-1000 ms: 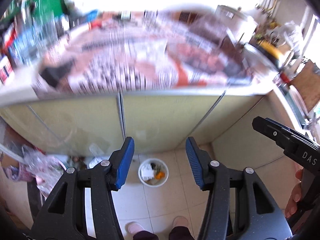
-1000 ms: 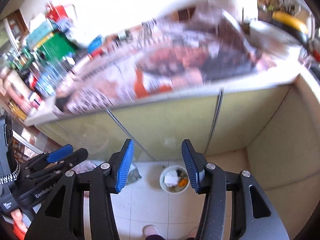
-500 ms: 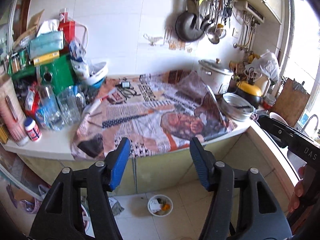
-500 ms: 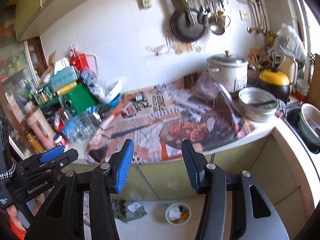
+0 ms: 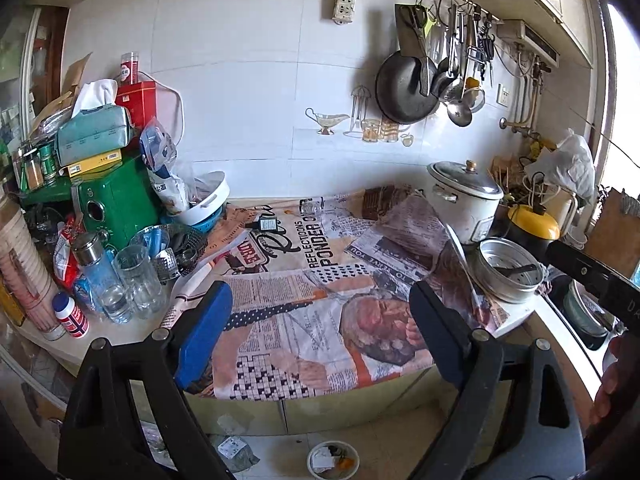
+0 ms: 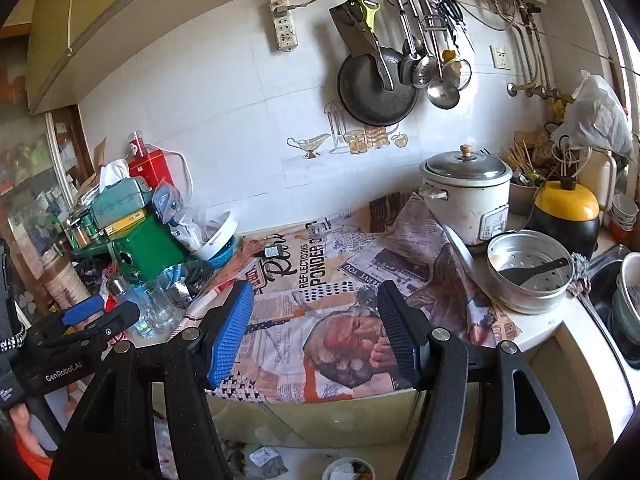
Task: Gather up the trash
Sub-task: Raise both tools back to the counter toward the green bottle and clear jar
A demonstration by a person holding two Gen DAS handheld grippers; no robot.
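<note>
Both grippers, left [image 5: 320, 336] and right [image 6: 316, 328], jaws wide apart, empty, raised before the desk [image 5: 120, 332]. Trash: small bottle [image 5: 264, 225] lying on the newspaper [image 5: 320, 280], ahead and left of both, nearer left. Bin [image 5: 333, 458] on floor below.

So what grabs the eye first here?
The newspaper-print cloth covering the counter's middle, draped over its front edge. Left of it stands a cluttered pile around a green appliance; right, a white rice cooker. Both grippers hover open and empty.
</note>
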